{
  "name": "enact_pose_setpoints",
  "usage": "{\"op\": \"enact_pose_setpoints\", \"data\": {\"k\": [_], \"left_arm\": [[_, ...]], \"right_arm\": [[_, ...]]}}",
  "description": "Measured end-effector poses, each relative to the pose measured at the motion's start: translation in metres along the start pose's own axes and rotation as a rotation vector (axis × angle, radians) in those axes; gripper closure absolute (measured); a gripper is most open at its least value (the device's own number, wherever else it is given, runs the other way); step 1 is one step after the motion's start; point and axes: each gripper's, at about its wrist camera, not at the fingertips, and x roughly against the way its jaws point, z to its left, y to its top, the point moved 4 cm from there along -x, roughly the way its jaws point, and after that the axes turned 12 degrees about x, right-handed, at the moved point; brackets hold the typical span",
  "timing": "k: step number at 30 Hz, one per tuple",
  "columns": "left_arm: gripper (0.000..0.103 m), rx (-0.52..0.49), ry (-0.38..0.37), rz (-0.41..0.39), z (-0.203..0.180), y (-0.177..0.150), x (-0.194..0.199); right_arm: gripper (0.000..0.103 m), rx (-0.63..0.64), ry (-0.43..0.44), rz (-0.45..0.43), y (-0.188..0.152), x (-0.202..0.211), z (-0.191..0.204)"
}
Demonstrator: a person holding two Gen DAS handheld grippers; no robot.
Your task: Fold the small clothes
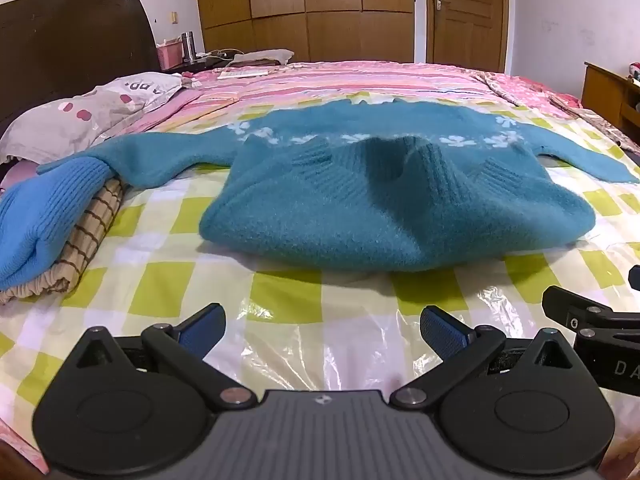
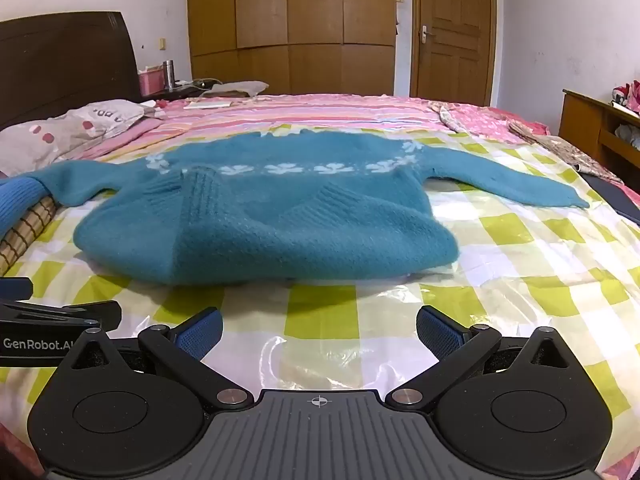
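Note:
A teal knit sweater (image 1: 360, 208) with white flower trim lies on the bed, its bottom half folded up over the chest and both sleeves spread out sideways. It also shows in the right wrist view (image 2: 280, 232). My left gripper (image 1: 322, 326) is open and empty, hovering over the checked cover just in front of the sweater's near fold. My right gripper (image 2: 318, 326) is open and empty too, at the same distance from the fold. The right gripper's body (image 1: 592, 320) shows at the right edge of the left wrist view.
A green-and-white checked plastic cover (image 2: 520, 248) lies over the bed. Folded clothes, a blue knit (image 1: 36, 220) on a brown plaid piece (image 1: 88, 240), sit at the left. A pillow (image 1: 80, 116) and headboard stand at far left. A wooden desk (image 2: 600, 124) is at right.

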Motion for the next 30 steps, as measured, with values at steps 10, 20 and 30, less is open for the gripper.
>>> {"op": "enact_pose_setpoints", "data": {"k": [10, 20, 30], "left_arm": [[0.0, -0.011, -0.006, -0.003, -0.0023, -0.0066, -0.0045], [0.0, -0.011, -0.011, 0.01, -0.0026, -0.0071, -0.004], [0.0, -0.011, -0.011, 0.014, -0.0024, -0.008, -0.0052]], "right_arm": [[0.0, 0.002, -0.008, 0.008, -0.0016, -0.0018, -0.0008], [0.0, 0.014, -0.004, 0.011, -0.0059, -0.0041, 0.0006], [0.0, 0.025, 0.001, 0.012, -0.0072, -0.0052, 0.0024]]}}
